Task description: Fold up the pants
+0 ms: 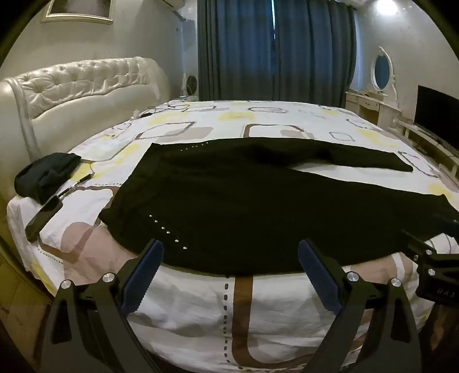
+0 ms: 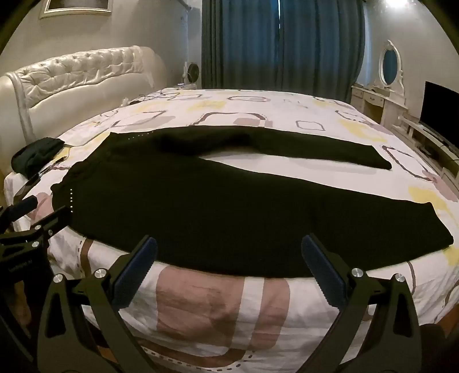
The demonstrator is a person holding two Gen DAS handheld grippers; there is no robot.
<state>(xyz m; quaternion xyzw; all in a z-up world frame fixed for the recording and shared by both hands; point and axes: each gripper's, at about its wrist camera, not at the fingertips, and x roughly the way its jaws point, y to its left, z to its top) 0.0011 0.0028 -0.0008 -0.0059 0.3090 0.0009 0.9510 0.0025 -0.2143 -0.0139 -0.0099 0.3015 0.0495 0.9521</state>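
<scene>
Both hand-held grippers, left (image 1: 229,252) and right (image 2: 229,249), hang spread wide, empty, before unfolded black pants (image 1: 243,200); no readable writing.

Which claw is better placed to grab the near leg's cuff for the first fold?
Probably the right claw: open, it faces the near leg of the black pants, whose cuff lies on its right. The left claw, open, faces the waist end.

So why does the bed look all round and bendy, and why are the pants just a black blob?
Left wrist view: the fisheye lens bows the bed outward; the pants sit in dim light, so only their studs show. Right wrist view: same bulge, with ceiling light glare at the top right.
</scene>
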